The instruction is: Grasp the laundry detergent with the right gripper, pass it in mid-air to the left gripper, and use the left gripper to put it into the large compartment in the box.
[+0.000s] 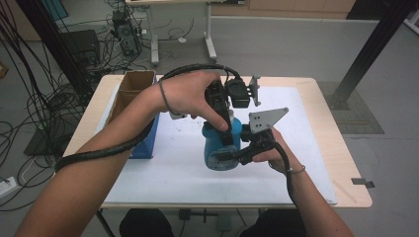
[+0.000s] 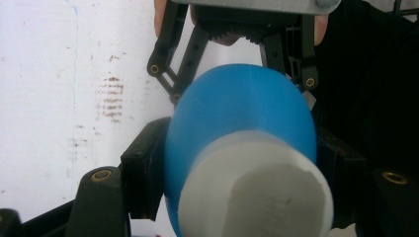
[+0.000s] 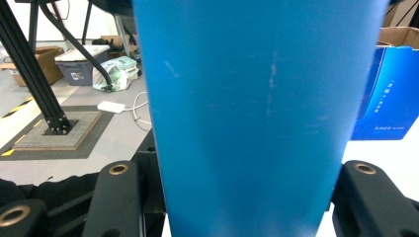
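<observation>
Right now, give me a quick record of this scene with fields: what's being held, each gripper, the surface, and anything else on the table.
held thing: blue bottle with a white cap
left gripper: comes from above, jaws closed on the bottle near its cap end
right gripper: grips the bottle's body from the side
surface: white mat on a light wooden table
other things: blue box with open cardboard top, at the table's left

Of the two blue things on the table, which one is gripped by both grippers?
The blue bottle with the white cap, mid-table: the left gripper clamps it from above, the right gripper from the side. The blue box stands untouched at the left.
</observation>
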Motion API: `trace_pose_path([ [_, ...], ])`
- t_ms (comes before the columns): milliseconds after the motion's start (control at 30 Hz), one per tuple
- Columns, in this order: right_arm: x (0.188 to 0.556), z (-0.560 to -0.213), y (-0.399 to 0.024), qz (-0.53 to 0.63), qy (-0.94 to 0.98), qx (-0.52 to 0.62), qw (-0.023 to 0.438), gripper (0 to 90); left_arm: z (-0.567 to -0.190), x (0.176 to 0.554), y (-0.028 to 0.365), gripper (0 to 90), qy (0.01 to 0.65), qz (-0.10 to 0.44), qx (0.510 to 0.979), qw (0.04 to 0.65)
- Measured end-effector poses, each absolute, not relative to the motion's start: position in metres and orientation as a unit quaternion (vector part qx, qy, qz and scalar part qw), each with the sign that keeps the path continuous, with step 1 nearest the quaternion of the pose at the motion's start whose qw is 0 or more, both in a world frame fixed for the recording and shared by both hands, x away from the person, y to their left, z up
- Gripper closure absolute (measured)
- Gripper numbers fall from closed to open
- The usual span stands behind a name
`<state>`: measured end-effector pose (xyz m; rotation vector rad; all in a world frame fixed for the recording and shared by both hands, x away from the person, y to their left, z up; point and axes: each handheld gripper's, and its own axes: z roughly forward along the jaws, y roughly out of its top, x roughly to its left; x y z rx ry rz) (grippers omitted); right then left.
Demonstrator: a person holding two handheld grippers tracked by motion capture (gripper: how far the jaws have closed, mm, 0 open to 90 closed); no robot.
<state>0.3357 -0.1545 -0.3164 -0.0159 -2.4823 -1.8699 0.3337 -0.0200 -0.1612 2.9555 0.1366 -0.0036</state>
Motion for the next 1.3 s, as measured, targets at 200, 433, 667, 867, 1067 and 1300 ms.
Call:
trace_pose_path([
  [200, 0.3362, -0.3165, -0.1546, -0.602, -0.799, -0.005, 0.016, 43.5, -0.1613, 0.3339, -0.0202, 36.5, 0.044, 0.000, 0.995, 0.091],
  [433, 0.3371, -0.3160, -0.1554, -0.604, -0.797, -0.006, 0.016, 43.6, -0.1601, 0.3333, -0.0211, 37.0, 0.040, 0.006, 0.995, 0.093],
  [667, 0.3367, -0.3160, -0.1558, -0.603, -0.798, -0.005, 0.015, 43.6, -0.1605, 0.3324, -0.0214, 37.2, 0.039, 0.008, 0.995, 0.092],
  [867, 0.3366, -0.3159, -0.1552, -0.603, -0.798, -0.005, 0.014, 43.6, -0.1604, 0.3319, -0.0201, 37.2, 0.040, 0.009, 0.995, 0.094],
  [1067, 0.3365, -0.3151, -0.1542, -0.602, -0.798, -0.004, 0.013, 43.6, -0.1599, 0.3316, -0.0190, 37.3, 0.040, 0.009, 0.995, 0.094],
  [1300, 0.3357, -0.3146, -0.1533, -0.601, -0.799, -0.004, 0.013, 43.6, -0.1597, 0.3305, -0.0179, 37.3, 0.040, 0.011, 0.995, 0.095],
])
